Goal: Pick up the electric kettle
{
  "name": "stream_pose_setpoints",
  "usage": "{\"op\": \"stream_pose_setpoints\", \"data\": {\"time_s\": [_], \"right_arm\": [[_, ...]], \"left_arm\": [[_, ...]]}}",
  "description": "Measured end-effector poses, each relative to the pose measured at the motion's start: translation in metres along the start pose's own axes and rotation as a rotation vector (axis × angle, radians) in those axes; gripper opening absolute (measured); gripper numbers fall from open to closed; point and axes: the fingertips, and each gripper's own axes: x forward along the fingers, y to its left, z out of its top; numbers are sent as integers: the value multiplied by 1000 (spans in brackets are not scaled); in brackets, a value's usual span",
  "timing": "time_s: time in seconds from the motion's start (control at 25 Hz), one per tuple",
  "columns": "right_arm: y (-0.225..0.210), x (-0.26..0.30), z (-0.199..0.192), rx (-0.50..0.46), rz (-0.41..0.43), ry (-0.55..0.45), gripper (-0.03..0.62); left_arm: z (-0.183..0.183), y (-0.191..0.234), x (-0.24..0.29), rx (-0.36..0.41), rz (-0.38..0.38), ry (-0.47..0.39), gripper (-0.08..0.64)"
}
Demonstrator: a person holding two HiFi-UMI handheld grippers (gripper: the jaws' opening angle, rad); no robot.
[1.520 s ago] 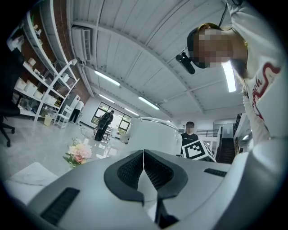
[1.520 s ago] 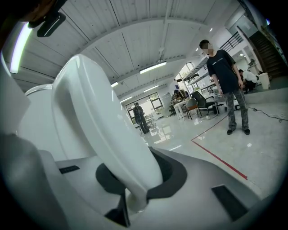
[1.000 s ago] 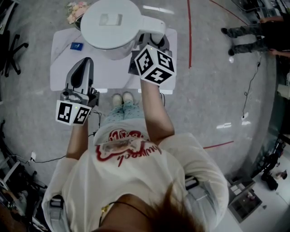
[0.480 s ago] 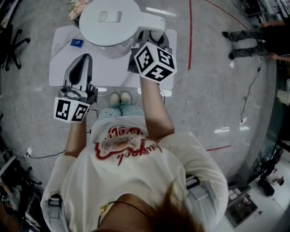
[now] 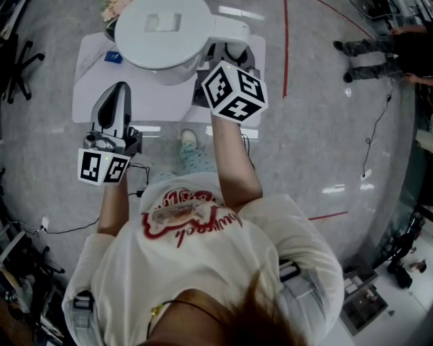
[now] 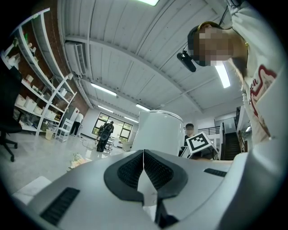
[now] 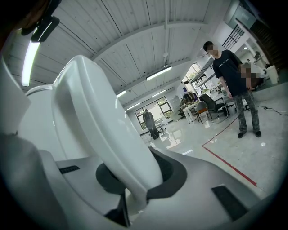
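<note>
The white electric kettle shows from above at the top of the head view, with its handle pointing right. My right gripper, below its marker cube, is shut on that handle. In the right gripper view the handle runs down between the jaws of the right gripper, with the kettle's body at left. My left gripper hovers over the table, left of the kettle, shut and empty. In the left gripper view the left gripper has its pads touching and the kettle is ahead. The kettle's underside is hidden.
A small white table stands under both grippers, with a blue item near its far left. Flowers lie behind it. A red line crosses the floor at right, and a person's legs are at the far right.
Both grippers and the kettle have shifted a little toward the upper left of the head view. One of the person's feet below the table edge has gone out of sight.
</note>
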Motion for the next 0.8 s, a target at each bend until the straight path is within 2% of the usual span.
{"op": "stream_pose_setpoints", "data": {"time_s": [0.2,0.4,0.8], "right_arm": [[5,-33,-10,3,-6,-9,64],[14,-82,-30,23,-33,-11,64],[64,-211,-56,59,-64,-39,64]], "left_arm": [[-4,-10,-27,-3,-20,-6,13],[-8,-21,-77,2,-37,7,12],[20,-65,-193,24,-108,1,12]]}}
